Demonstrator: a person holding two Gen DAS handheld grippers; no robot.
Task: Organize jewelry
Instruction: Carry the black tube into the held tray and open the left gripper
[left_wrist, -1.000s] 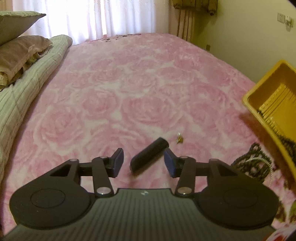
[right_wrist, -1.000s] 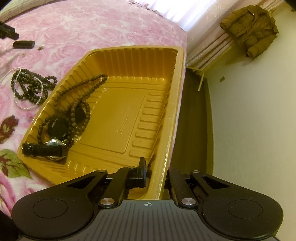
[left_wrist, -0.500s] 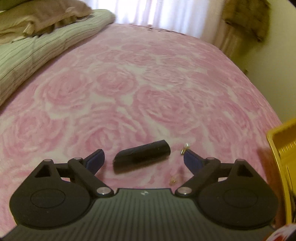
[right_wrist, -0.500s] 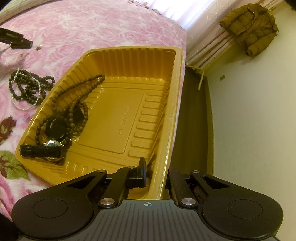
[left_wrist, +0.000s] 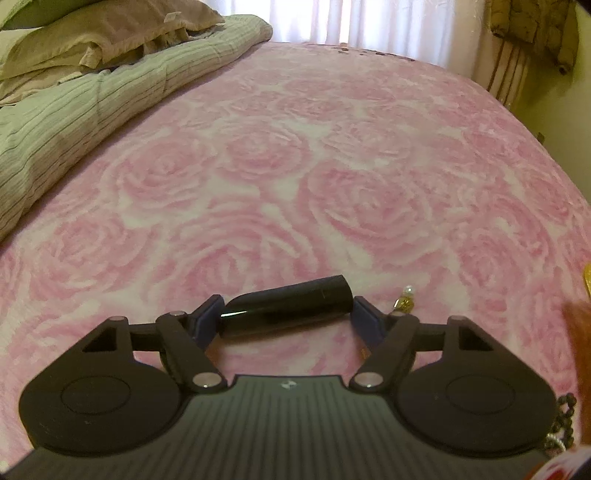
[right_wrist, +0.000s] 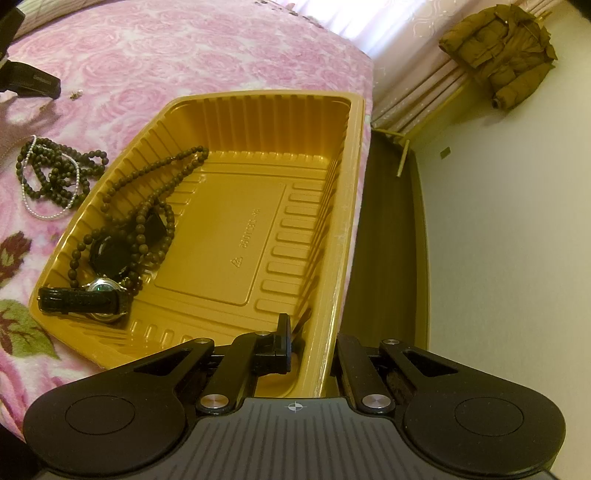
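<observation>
A pink rose-patterned bedspread (left_wrist: 332, 177) is covering the bed. The left gripper (left_wrist: 286, 314), its jaws just closing in, is bracketing a black tube (left_wrist: 288, 304) lying crosswise, pads barely touching its ends. The right gripper (right_wrist: 312, 345) is pinching the yellow tray (right_wrist: 347, 229) rim, with 1 watch (right_wrist: 92, 299) inside.

The bedspread (left_wrist: 332, 192) is pink with a pale rose pattern; its near left edge in the right wrist view carries dark red and green leaves. On it lies a glossy black tube (left_wrist: 288, 307), and to its right a small gold earring (left_wrist: 404, 301) with a white pearl. The folded quilt (left_wrist: 92, 107) at far left is pale green with thin dark stripes, under a dusty mauve pillow (left_wrist: 107, 33). The tray (right_wrist: 332, 229) is ribbed golden yellow. Inside it are a dark brown bead necklace (right_wrist: 155, 192) and a watch (right_wrist: 99, 295) with a black strap and silvery case. The left tongs (left_wrist: 290, 319) are black with blue pads (left_wrist: 365, 317). A brown jacket (right_wrist: 498, 59) hangs at far right.
</observation>
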